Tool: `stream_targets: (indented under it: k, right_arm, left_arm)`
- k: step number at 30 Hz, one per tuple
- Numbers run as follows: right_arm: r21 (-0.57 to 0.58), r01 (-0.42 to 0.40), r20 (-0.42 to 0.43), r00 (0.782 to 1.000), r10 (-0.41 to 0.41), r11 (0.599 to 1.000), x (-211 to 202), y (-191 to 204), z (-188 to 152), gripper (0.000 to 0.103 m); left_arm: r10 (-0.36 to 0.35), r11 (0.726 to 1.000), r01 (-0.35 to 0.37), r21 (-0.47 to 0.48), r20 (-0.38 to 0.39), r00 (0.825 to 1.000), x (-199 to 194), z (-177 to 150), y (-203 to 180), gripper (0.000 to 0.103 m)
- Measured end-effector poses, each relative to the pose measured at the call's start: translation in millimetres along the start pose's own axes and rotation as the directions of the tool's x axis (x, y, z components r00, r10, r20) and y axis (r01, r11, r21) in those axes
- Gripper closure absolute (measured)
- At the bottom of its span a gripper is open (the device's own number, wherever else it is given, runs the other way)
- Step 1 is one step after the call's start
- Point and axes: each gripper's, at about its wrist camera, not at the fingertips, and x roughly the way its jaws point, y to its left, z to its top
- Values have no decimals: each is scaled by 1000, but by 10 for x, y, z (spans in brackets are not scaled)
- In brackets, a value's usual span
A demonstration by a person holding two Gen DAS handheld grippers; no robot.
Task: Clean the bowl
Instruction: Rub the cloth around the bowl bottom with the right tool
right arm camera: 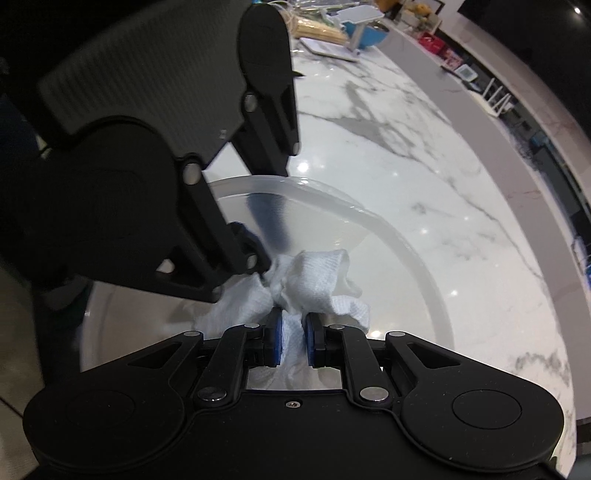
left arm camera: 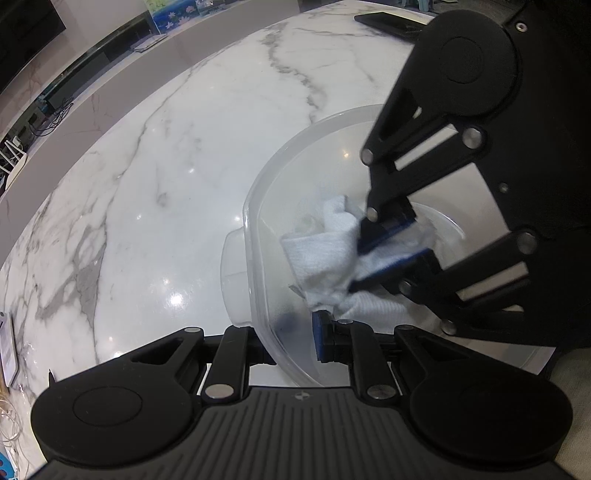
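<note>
A clear plastic bowl (left arm camera: 258, 206) sits tilted on the white marble counter; it also shows in the right wrist view (right arm camera: 369, 218). My left gripper (left arm camera: 291, 341) is shut on the bowl's near rim, one pad inside and one outside the wall. My right gripper (right arm camera: 293, 341) is shut on a crumpled white cloth (right arm camera: 317, 280) and presses it against the bowl's inside. In the left wrist view the right gripper (left arm camera: 373, 258) comes in from the right with the cloth (left arm camera: 321, 254) bunched beyond its pads.
The marble counter (left arm camera: 166, 166) stretches away to the left and back. A dark flat object (left arm camera: 391, 22) lies at its far edge. A blue bowl (right arm camera: 365, 35) and assorted clutter stand at the far end. A white device (left arm camera: 7, 347) lies at the left edge.
</note>
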Motion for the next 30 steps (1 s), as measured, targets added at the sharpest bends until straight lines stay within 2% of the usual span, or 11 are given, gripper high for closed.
stream_targets:
  k: [5, 15, 22, 30]
  right_arm:
    - [61, -46, -69, 996, 51, 997, -50, -8, 36, 91]
    - [117, -5, -187, 982, 27, 993, -46, -31, 49, 92]
    - [105, 40, -233, 972, -14, 994, -25, -33, 28, 92]
    - [110, 79, -236, 970, -52, 991, 16, -46, 37, 92]
  left_arm:
    - [2, 1000, -2, -3, -1, 1000, 2, 0, -4, 89]
    - [0, 1000, 0, 1, -2, 1000, 16, -3, 56, 89]
    - [4, 1000, -4, -3, -2, 1000, 8, 20, -15, 89]
    - [3, 1000, -3, 6, -1, 1000, 3, 3, -18, 89]
